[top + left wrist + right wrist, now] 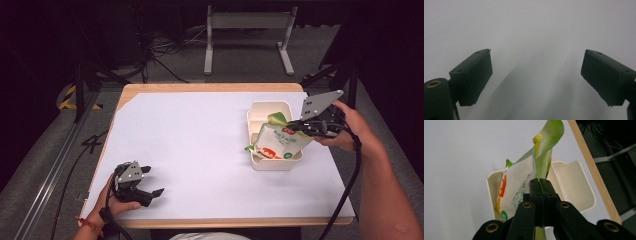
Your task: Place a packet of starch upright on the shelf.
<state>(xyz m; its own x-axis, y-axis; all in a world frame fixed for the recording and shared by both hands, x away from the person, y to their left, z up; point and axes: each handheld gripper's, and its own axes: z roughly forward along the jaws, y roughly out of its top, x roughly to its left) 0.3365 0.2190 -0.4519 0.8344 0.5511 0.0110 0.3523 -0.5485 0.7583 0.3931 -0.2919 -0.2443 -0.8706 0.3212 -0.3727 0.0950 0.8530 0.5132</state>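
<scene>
Two hand-held grippers are in use. High view: my left hand-held gripper (150,182) rests on the white desk (200,150) near its front left corner, jaws spread. My right hand-held gripper (294,127) clamps a green-and-white pouch (277,142) standing tilted in the cream tray (272,162) at the desk's right.

Left gripper view: both jaws stand wide apart over bare white surface.

Right gripper view: jaws pressed together on the pouch's green top edge (541,165), above the tray (574,182).

- A white sheet (200,150) covers the wooden bench (200,87) at frame centre.
- A grey metal stand (248,35) sits top centre.
- Black cables (155,55) lie at upper left.
</scene>
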